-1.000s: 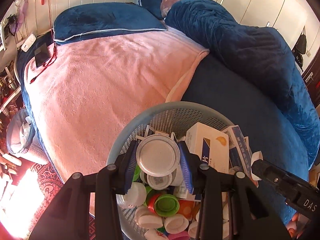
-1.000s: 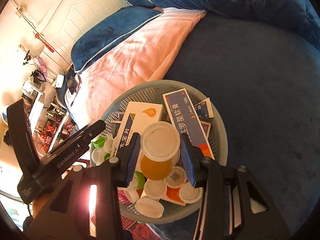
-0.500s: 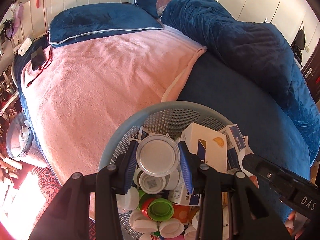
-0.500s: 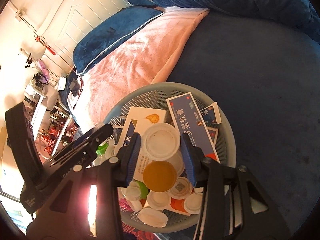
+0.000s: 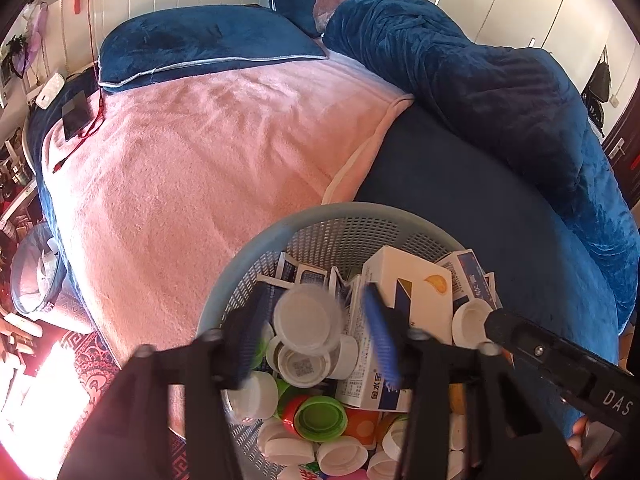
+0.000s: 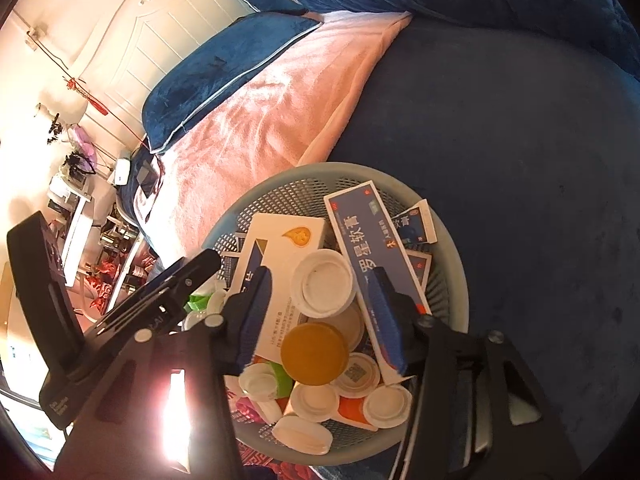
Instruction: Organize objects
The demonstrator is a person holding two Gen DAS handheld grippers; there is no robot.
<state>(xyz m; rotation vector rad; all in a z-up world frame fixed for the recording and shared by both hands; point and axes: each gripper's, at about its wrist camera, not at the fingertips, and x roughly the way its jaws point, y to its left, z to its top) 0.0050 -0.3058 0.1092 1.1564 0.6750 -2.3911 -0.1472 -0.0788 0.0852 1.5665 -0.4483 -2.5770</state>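
I see the bed [image 5: 208,184] filling the view, the pale blue basket [image 5: 280,228] at six o'clock on it. Since a second ago both tools have spread: my left tool [image 5: 310,328] let go its white cap [image 5: 306,318], now blurred, apparently dropping into the basket; my right tool [image 6: 318,312] released its white lid [image 6: 323,289], resting among the boxes. Two more items sorted, I judge. The long blue box [image 6: 370,258] leans at my right tool's one o'clock, crowding the next reach.
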